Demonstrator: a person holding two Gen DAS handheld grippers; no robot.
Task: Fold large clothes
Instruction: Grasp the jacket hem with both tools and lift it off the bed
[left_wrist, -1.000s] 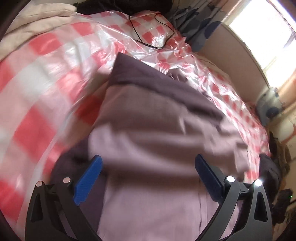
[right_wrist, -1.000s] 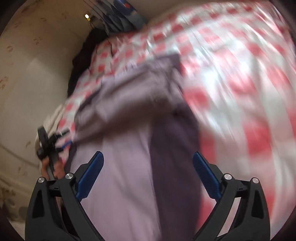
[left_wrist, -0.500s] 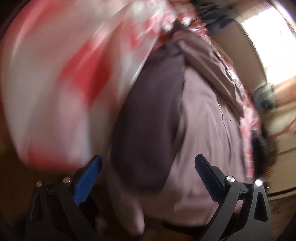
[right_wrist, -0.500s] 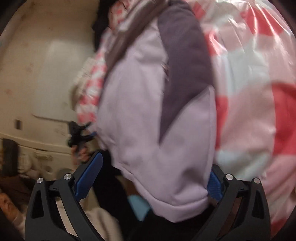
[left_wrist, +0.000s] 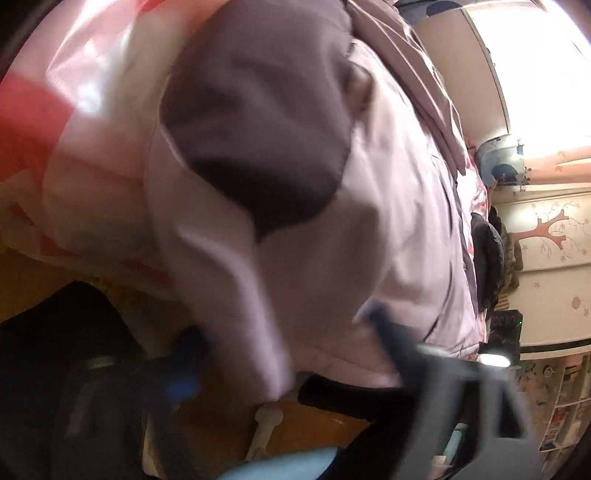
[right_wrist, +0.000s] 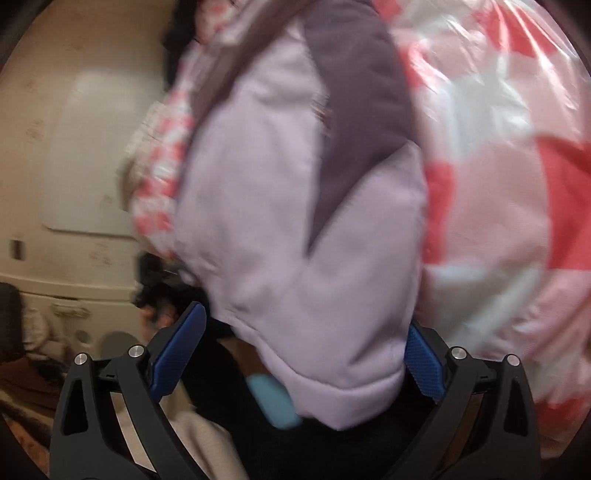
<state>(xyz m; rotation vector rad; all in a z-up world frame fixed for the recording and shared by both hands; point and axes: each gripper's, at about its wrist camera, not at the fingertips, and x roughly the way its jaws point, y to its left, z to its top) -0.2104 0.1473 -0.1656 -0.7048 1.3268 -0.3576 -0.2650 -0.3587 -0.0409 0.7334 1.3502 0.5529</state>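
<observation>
A large lilac jacket (left_wrist: 369, 229) with dark grey panels (left_wrist: 266, 140) lies on a bed with a red-and-white checked cover (left_wrist: 74, 110); its lower hem hangs over the bed's near edge. In the left wrist view my left gripper (left_wrist: 291, 354) is heavily blurred, its fingers spread at either side of the hem corner. In the right wrist view the jacket (right_wrist: 288, 221) fills the middle. My right gripper (right_wrist: 303, 354) is open, its blue pads on both sides of the hem, apart from the cloth.
A cream wall and cabinet (right_wrist: 74, 155) stand left of the bed in the right wrist view. Dark clothes (left_wrist: 487, 258) lie at the bed's far side, before a wall with a tree decal (left_wrist: 550, 236). A light blue object (right_wrist: 273, 402) sits below the hem.
Both grippers have dropped from above the jacket to the bed's near edge, at the jacket's hem. The left view is now blurred by motion. Both stay open.
</observation>
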